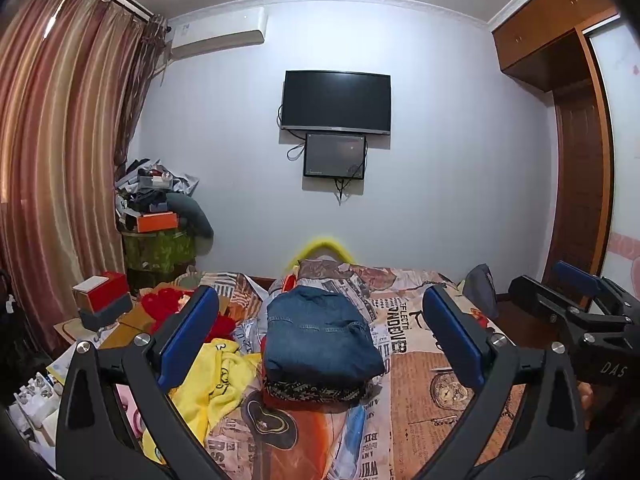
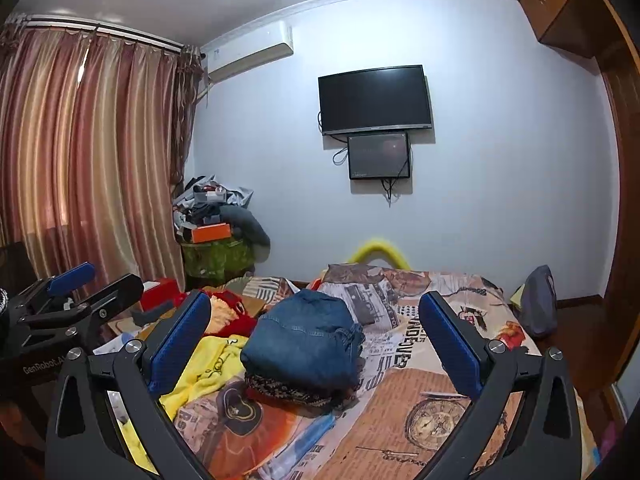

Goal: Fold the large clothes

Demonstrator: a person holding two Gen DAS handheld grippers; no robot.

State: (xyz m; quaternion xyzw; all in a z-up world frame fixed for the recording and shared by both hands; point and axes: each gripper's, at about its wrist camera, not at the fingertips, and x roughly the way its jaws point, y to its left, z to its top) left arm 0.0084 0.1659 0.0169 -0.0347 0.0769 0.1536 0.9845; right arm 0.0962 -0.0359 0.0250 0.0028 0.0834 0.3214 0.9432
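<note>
Both grippers, left [image 1: 320, 340] and right [image 2: 314, 344], are held spread wide, gripping nothing. Folded jeans [image 1: 320, 336] are seen at 12 o'clock on the bed [image 1: 424, 392], long axis running away.

Left gripper [image 1: 320, 336]: jaws spread wide, blue pads facing inward, nothing between them; black linkage arms angled outward from lower frame corners. Held level, pointing forward, raised above bed level. Right gripper [image 2: 316, 340]: same pose, jaws wide apart, blue pads [image 2: 180, 344] bare, nothing clamped. Both units side by side, near each other, not touching: right gripper shows at right edge of left wrist view [image 1: 576, 292]; left gripper shows at left edge of right wrist view [image 2: 72, 284]. Holding hands mostly hidden.
</note>
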